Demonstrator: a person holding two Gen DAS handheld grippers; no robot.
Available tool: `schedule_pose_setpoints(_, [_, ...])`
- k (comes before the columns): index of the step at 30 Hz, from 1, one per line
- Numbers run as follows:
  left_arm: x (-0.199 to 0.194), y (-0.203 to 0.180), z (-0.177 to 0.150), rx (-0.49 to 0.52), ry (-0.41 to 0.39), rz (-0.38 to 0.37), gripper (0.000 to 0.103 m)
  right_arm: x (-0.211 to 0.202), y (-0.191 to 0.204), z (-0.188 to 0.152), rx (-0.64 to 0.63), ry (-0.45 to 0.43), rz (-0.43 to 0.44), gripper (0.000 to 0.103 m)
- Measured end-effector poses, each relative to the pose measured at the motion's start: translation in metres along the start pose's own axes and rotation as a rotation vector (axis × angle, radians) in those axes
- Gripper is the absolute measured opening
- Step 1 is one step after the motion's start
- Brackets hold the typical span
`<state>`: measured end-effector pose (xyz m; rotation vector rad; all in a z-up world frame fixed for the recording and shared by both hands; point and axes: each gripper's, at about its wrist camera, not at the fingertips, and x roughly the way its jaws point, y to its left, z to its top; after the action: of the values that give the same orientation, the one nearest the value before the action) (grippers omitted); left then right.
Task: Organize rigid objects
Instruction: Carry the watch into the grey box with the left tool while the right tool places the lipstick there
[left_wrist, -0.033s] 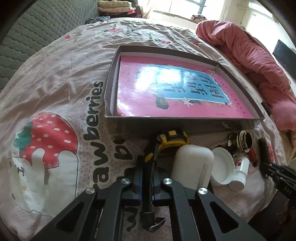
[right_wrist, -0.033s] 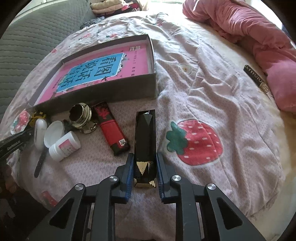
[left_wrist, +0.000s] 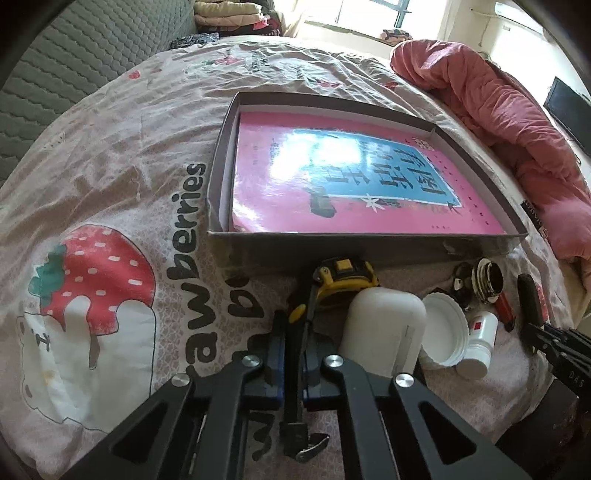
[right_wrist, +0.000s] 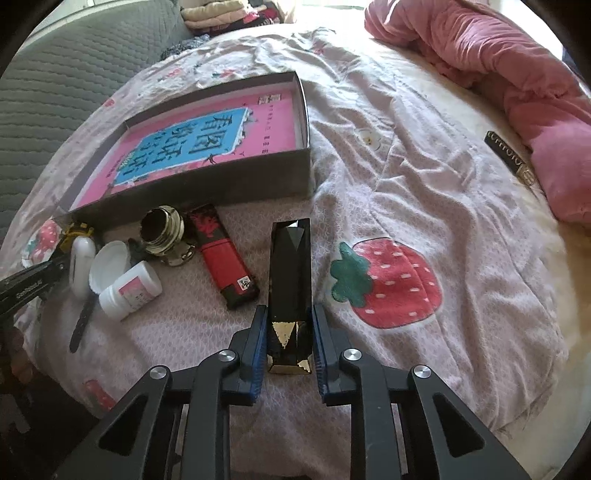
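Note:
My left gripper (left_wrist: 295, 332) is shut on the thin black strap (left_wrist: 295, 369) of a yellow tape measure (left_wrist: 343, 280), which lies against the front wall of a grey shallow box (left_wrist: 221, 177). A pink book (left_wrist: 351, 184) fills that box. My right gripper (right_wrist: 289, 314) is closing on a long black faceted case with a gold end (right_wrist: 290, 266). The case lies on the bedspread between the pads, and both pads meet its sides. In the right wrist view the left gripper's arm (right_wrist: 33, 284) shows at the far left.
Beside the tape measure lie a white rounded container (left_wrist: 384, 332), a white lid (left_wrist: 443, 332), a white pill bottle (right_wrist: 129, 291), a dark metal-rimmed jar (right_wrist: 162, 230) and a red and black packet (right_wrist: 223, 254). A pink quilt (right_wrist: 517, 74) is bunched at the right, with a black bar (right_wrist: 509, 155) near it.

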<state>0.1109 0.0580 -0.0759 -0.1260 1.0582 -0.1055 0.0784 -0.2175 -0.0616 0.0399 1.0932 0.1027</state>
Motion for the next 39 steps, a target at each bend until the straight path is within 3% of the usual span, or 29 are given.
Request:
schedule_pose_setpoints(14, [-0.055,0.004,0.008,-0.057,-0.181,-0.082,0.003,-0.035,0.017,0.004,-0.050,-0.147,0.063,0.022])
schedule_pose_setpoints(21, [-0.070,-0.002,0.022,-0.080,-0.227,-0.075,0.003,-0.042,0.034,0.031,-0.078,-0.222,0.086,0.022])
schedule_pose_setpoints(32, [-0.039,0.001,0.064,-0.146,-0.234,0.002,0.003,-0.013,0.054,0.104,-0.094,-0.280,0.070,0.022])
schedule_pose_setpoints(39, [0.006,0.007,0.087,-0.183,-0.154,0.029,0.003,0.023,0.053,0.131,-0.089,-0.197,0.016,0.022])
